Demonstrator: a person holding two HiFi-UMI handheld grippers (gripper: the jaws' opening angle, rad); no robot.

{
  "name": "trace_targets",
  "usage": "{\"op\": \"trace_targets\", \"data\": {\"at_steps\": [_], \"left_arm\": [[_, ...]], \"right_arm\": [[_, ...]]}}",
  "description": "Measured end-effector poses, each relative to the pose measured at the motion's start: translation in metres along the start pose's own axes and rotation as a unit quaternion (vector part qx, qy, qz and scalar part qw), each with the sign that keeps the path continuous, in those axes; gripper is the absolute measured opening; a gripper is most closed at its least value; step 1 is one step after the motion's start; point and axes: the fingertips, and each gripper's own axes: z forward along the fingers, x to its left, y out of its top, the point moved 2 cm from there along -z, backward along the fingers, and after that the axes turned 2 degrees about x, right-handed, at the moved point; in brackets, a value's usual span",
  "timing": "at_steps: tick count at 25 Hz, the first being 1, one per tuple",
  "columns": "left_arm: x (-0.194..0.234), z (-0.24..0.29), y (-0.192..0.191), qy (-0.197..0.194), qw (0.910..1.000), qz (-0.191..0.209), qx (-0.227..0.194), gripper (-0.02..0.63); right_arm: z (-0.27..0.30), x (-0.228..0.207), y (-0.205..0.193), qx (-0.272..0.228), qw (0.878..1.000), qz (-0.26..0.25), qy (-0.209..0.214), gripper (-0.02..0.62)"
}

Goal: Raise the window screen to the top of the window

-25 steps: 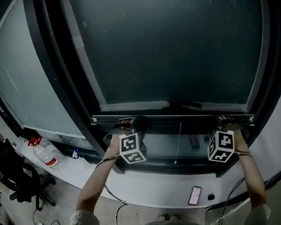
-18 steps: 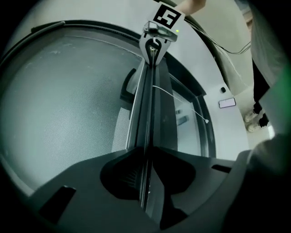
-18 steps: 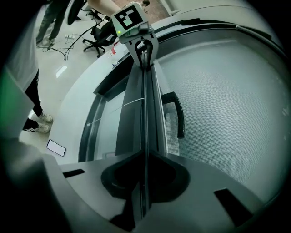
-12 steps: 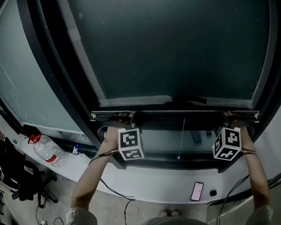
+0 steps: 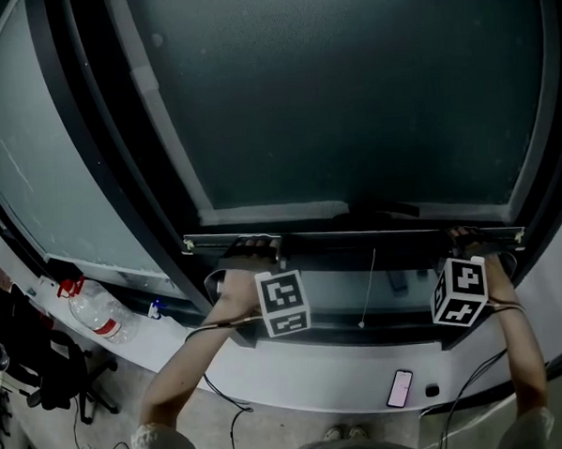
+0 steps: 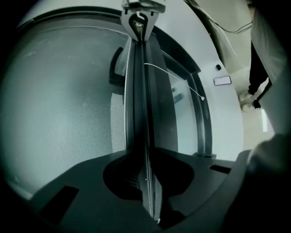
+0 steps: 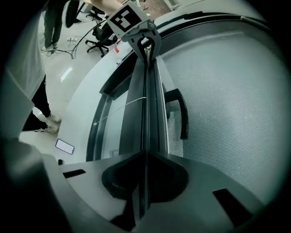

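Observation:
The window screen (image 5: 349, 93) is dark mesh ending in a slim bottom bar (image 5: 357, 234) a little above the sill. My left gripper (image 5: 260, 245) holds the bar near its left end and my right gripper (image 5: 464, 236) near its right end. In the left gripper view the bar (image 6: 143, 91) runs straight out from between the jaws of the left gripper (image 6: 146, 159). The right gripper view shows the same bar (image 7: 148, 91) clamped in the right gripper (image 7: 144, 159). Both pairs of jaws have just been closing, with the bar between them.
A thin pull cord (image 5: 369, 289) hangs from the bar's middle. A black window handle (image 7: 182, 113) sits on the frame behind the mesh. On the white ledge and floor below are a phone (image 5: 400, 388), a plastic bottle (image 5: 98, 313) and an office chair (image 5: 44, 372).
The left hand's marker cube has rolled and shifted right and down. The right cube has barely moved. The bar stays at the same height above the sill.

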Motion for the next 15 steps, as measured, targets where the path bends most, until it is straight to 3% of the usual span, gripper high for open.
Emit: {"op": "trace_targets", "data": {"at_steps": [2, 4, 8, 12, 15], "left_arm": [[0.0001, 0.0007, 0.0009, -0.021, 0.9997, 0.013, -0.003, 0.049], [-0.0002, -0.0006, -0.0003, -0.03, 0.9989, 0.007, -0.034, 0.043], [-0.0013, -0.0037, -0.0045, -0.023, 0.9964, -0.03, -0.076, 0.034], [-0.0009, -0.0043, -0.004, -0.008, 0.9957, -0.031, -0.087, 0.021], [-0.0024, -0.0035, -0.0056, -0.048, 0.9927, -0.035, -0.106, 0.021]], "right_arm": [[-0.0003, -0.0008, 0.0007, -0.003, 1.0, 0.01, 0.015, 0.028], [-0.0011, -0.001, 0.0008, -0.007, 1.0, 0.016, 0.022, 0.028], [-0.0018, -0.0004, 0.0016, -0.014, 0.999, 0.022, 0.019, 0.026], [-0.0027, -0.0018, 0.0006, -0.022, 0.999, 0.034, 0.025, 0.025], [-0.0036, -0.0014, 0.0008, -0.028, 0.998, 0.037, 0.039, 0.025]]}}
